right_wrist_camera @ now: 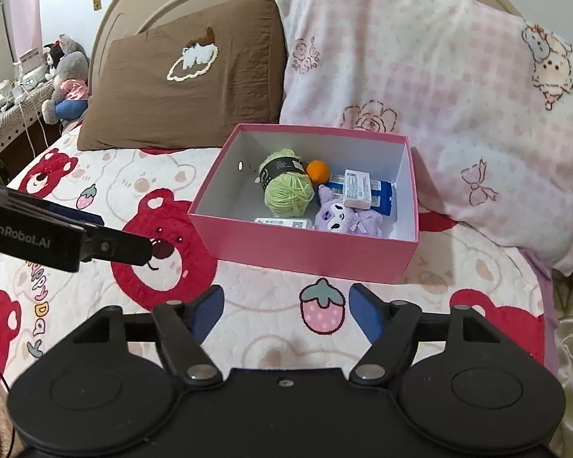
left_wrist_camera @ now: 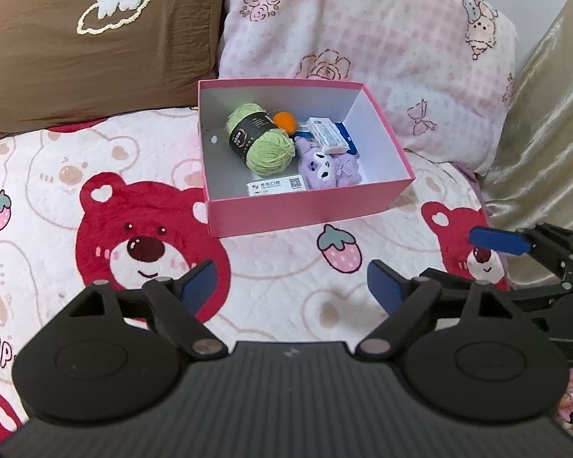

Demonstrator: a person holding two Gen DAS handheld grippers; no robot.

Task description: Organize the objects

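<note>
- Your left gripper (left_wrist_camera: 290, 286) hangs over the bear-print blanket (left_wrist_camera: 279, 274) with its jaws spread wide and nothing between the blue pads.
- Your right gripper (right_wrist_camera: 286, 309) is the same: jaws apart, empty, over a strawberry print just short of the box.
- The pink box (right_wrist_camera: 305, 248) sits on the blanket ahead of both grippers, its far side against the pink checked pillow (right_wrist_camera: 458, 114), with the brown pillow (right_wrist_camera: 179, 87) just to the left. Its long axis runs roughly left to right across your right wrist view; in the left wrist view it is skewed, the right end swung further away.
- Inside it, the green yarn skein (left_wrist_camera: 258, 139) lies on its side at the left, long axis running diagonally from far-left to near-right, black band around the middle.
- The orange ball (left_wrist_camera: 284, 120) touches the skein's far end.
- The white carton (left_wrist_camera: 328, 135) lies slanted on top of a blue pack (left_wrist_camera: 349, 141) at the right.
- The purple plush (left_wrist_camera: 328, 166) lies face-up near the front right.
- A flat white labelled packet (left_wrist_camera: 277, 185) lies along the near wall, long side parallel to it.
</note>
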